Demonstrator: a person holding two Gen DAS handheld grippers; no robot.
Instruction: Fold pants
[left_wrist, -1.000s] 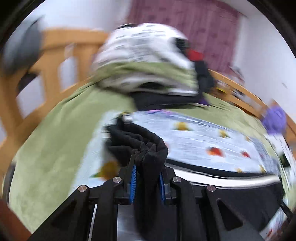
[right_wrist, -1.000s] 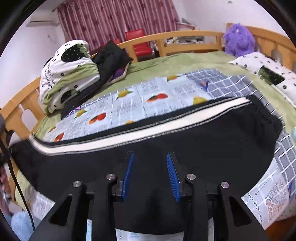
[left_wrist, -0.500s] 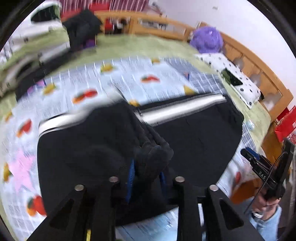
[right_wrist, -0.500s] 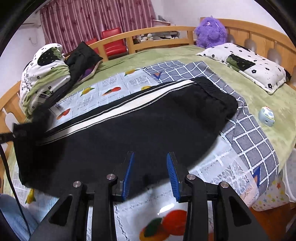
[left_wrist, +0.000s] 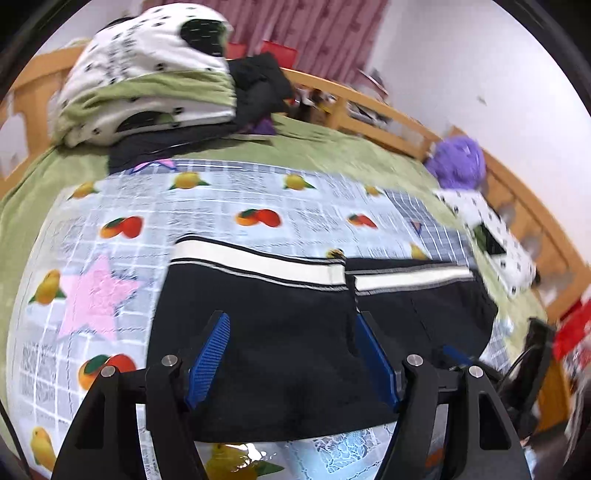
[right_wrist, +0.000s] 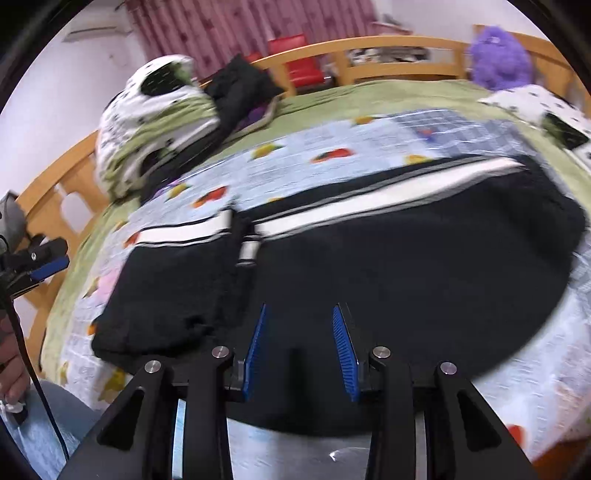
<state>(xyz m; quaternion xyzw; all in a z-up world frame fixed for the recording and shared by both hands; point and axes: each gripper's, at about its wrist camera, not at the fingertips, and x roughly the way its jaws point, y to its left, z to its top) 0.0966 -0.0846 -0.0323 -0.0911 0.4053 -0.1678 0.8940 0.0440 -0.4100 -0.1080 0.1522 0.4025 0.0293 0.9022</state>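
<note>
The black pants (left_wrist: 280, 332) with a white side stripe lie on the fruit-print sheet (left_wrist: 207, 206) that covers the middle of the bed (left_wrist: 332, 151). One end is doubled over the rest, so that a folded edge crosses the stripe near the middle; in the right wrist view the doubled part (right_wrist: 173, 291) lies at the left. That view is smeared, and the small pale piece at the fold there cannot be made out.

The left gripper (left_wrist: 291, 354) hangs over the doubled cloth with its jaws opening; the blue pads (left_wrist: 208, 362) stand apart and press on nothing, though black fabric fills the view behind them. How close the fingertips are to the cloth cannot be told. The right gripper (right_wrist: 299, 350) has its jaws partly apart above the near edge of the pants, with no fabric pinched between them. The near hem is hidden behind both gripper bodies.

At the far end of the bed sits a heap of spotted white-and-green bedding (left_wrist: 147, 74) with dark clothing (left_wrist: 258, 88) beside it. A purple plush toy (left_wrist: 458, 162) and a spotted pillow (left_wrist: 491, 236) are blurred at the right. A hand (right_wrist: 13, 354) is cut off at the left edge of the right wrist view.
</note>
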